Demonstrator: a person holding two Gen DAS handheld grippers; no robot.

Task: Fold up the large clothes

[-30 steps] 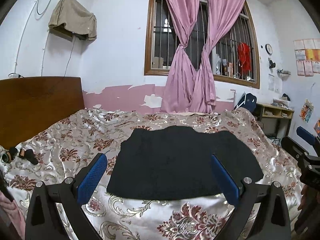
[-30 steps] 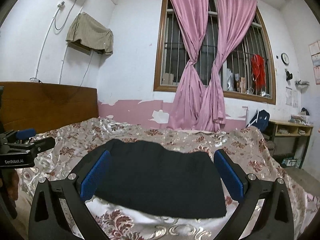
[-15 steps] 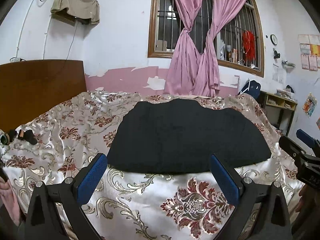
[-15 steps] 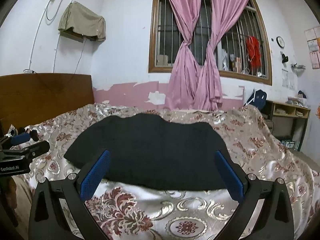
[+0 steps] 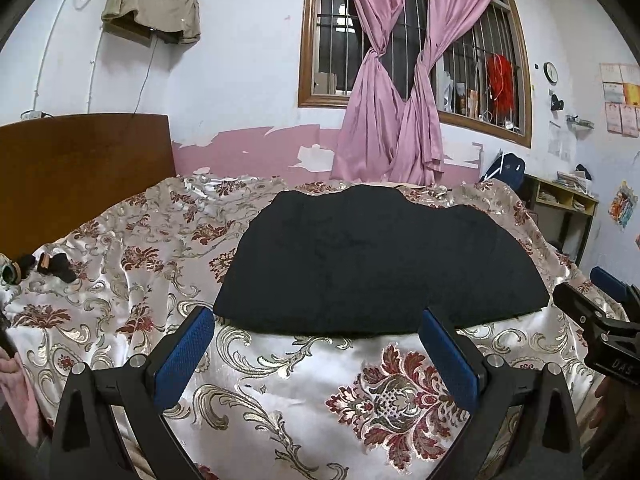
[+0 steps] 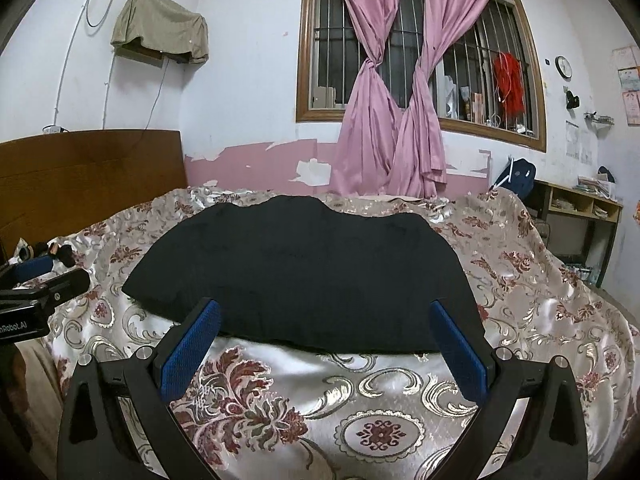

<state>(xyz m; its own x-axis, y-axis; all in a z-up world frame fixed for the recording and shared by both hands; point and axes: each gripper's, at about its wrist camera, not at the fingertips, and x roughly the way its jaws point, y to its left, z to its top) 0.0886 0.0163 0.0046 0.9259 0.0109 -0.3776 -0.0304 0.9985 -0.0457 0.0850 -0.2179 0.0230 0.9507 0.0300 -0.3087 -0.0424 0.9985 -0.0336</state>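
Hand-held grippers lower, nearer black garment.

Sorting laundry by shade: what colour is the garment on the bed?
Plain black garment, no visible pattern; clearest in the right wrist view.

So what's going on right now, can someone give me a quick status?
Left gripper and right gripper: jaws open, empty, short of the cloth. Black garment flat on the floral bedspread. Nothing in the way.
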